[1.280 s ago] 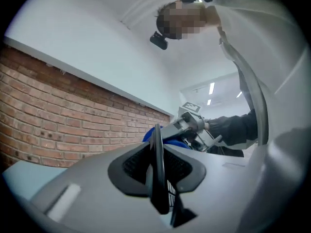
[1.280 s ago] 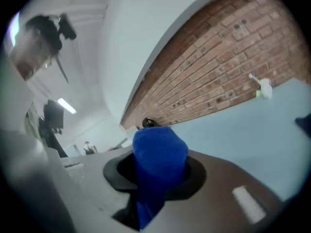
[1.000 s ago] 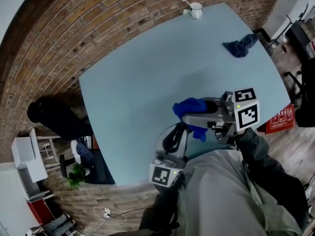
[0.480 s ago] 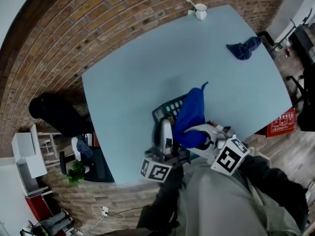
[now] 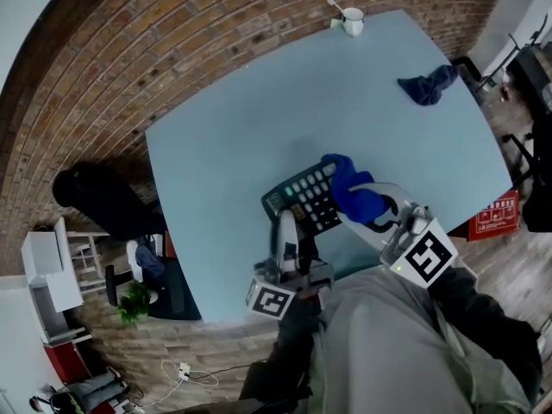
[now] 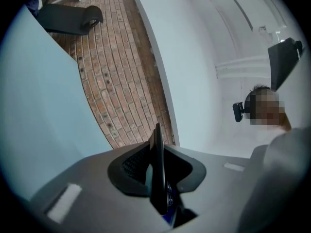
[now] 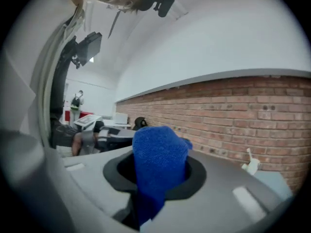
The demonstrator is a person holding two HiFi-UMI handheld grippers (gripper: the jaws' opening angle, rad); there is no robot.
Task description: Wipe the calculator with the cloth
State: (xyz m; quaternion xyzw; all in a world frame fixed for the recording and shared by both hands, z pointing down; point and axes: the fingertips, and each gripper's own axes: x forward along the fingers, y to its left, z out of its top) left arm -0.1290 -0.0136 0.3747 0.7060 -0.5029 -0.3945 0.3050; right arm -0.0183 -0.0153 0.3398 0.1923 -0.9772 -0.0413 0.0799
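Note:
In the head view a black calculator (image 5: 302, 198) with pale keys is held above the near part of the light blue table (image 5: 259, 119). My left gripper (image 5: 289, 231) is shut on its near edge. In the left gripper view the calculator (image 6: 157, 171) shows edge-on, pinched between the jaws. My right gripper (image 5: 366, 203) is shut on a bright blue cloth (image 5: 349, 188), which lies against the right end of the calculator's key face. In the right gripper view the blue cloth (image 7: 159, 164) fills the gap between the jaws and hides the calculator.
A second, darker blue cloth (image 5: 427, 84) lies crumpled near the table's far right corner. A white cup (image 5: 352, 20) with a spoon stands at the far edge. Brick floor surrounds the table, with a red sign (image 5: 493, 216) by its right side.
Both grippers rolled over. The calculator, edge-on before, now faces up with its keys showing. The cloth rose upright half a second ago and has come down onto the calculator's right end.

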